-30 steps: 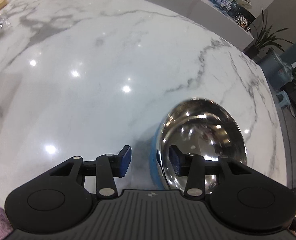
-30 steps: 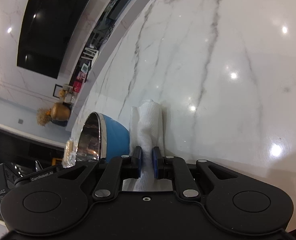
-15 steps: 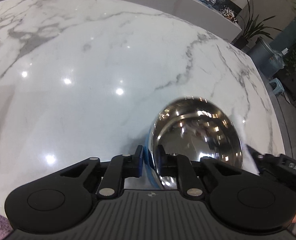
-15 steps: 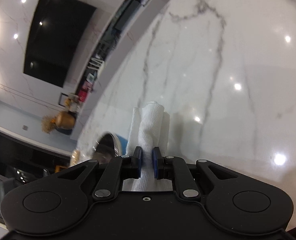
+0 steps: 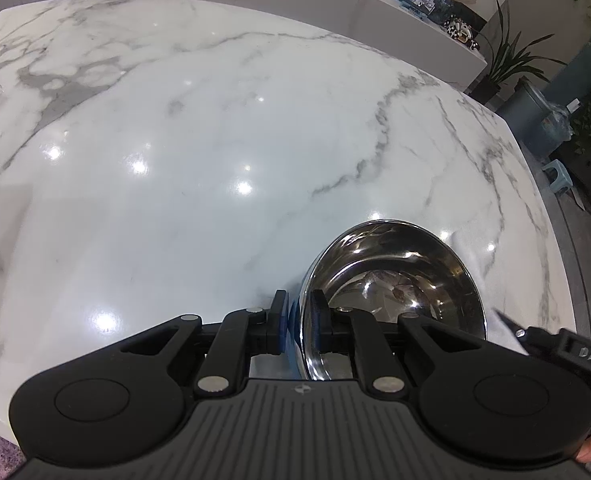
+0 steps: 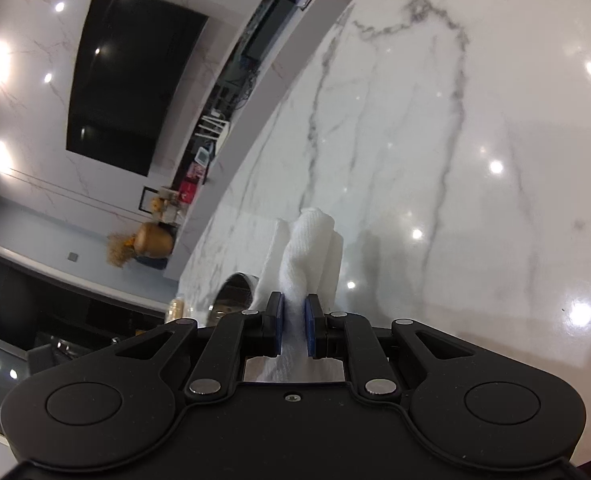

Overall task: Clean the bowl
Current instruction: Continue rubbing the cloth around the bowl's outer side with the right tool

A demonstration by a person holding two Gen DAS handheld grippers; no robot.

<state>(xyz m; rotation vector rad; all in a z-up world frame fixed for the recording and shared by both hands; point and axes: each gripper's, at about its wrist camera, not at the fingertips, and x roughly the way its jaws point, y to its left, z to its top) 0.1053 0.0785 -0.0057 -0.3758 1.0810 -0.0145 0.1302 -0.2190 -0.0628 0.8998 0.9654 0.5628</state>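
Currently left gripper point(image 5: 295, 322) is clamped on the rim of the steel bowl point(image 5: 399, 280): one pad outside on its blue wall, one inside. Bowl sits near the marble table's point(image 5: 215, 140) front edge, tipped, mirror-bright interior facing the camera. Right gripper point(image 6: 294, 328) pinches a folded white paper towel point(image 6: 307, 248), pointing forward.

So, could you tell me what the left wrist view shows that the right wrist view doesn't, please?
Only the left wrist view shows the left gripper shut on the bowl's rim, the shiny steel inside of the bowl, and potted plants past the table edge. Only the right wrist view shows the right gripper shut on a folded white cloth, plus a dark wall screen. Both show the marble table and part of the bowl.
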